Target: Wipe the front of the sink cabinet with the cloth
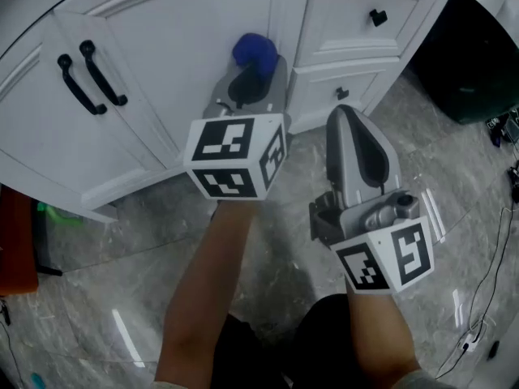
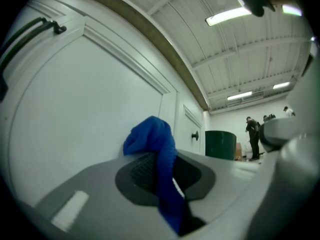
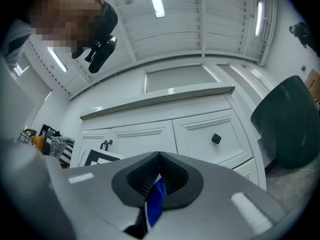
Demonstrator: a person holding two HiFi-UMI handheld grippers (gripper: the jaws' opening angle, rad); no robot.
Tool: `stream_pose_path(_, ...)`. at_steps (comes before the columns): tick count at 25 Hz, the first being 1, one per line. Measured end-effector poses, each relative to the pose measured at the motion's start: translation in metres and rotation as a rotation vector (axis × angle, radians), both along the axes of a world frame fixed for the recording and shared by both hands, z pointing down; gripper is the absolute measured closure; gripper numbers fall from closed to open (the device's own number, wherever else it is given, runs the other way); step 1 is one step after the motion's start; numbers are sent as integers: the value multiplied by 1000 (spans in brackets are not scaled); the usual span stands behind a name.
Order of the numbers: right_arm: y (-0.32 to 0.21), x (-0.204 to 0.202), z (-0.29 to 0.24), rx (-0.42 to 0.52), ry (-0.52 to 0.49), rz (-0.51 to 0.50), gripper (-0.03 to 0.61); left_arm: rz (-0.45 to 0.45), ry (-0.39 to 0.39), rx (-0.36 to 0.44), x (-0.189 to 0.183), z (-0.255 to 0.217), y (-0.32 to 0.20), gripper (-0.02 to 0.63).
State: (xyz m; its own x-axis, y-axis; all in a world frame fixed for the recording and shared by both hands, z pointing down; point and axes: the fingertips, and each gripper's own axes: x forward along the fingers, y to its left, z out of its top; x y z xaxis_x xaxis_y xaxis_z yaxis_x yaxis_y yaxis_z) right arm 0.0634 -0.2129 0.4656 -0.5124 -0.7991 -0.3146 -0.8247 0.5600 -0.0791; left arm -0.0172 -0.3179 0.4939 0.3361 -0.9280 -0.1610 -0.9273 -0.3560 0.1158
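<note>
The left gripper [image 1: 250, 71] has its fingers clamped on the cloth [image 1: 255, 51], which touches the cabinet door [image 1: 178, 39] at 12 o'clock. The right gripper [image 1: 345, 116], closed on a blue scrap [image 3: 156, 204], sits at 4 o'clock from it.

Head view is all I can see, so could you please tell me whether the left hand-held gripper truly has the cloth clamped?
Observer: Yes, the left hand-held gripper is shut on the blue cloth, which runs down between its jaws.
Operator: Does the cloth touch the door?
Observer: Its bunched end looks pressed against the white cabinet door.
Operator: And the right one?
Observer: The right hand-held gripper has its jaws together, with a thin blue sliver in the seam that I cannot identify.
</note>
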Motion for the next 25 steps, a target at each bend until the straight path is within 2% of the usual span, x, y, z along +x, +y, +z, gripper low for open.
stream_pose_path(4,-2,-17,13,-19,6,-48,580,-48,-45,28,-25,-4,28,549)
stream_pose_path(9,-1,-51,27,-80,-10,-82,578,-130,25,1,-78,9,80,549)
stream_pose_path(11,-2,-68,29,-82,-5,-122,578,-165,20,-13,-90,15,94,549)
stream_pose_path(15,12,-108,30,-63,73,-257,578,-233,52,-40,-120,26,117,549)
stream_pose_path(18,37,-121,25,-70,178,-394,578,-247,-9,-89,-141,29,144,549)
stream_pose_path(21,50,-110,4,-136,259,-459,578,-259,-71,-170,-155,11,177,549)
stream_pose_path(25,61,-96,-54,-195,324,-501,578,-250,-94,-242,-160,-56,218,549)
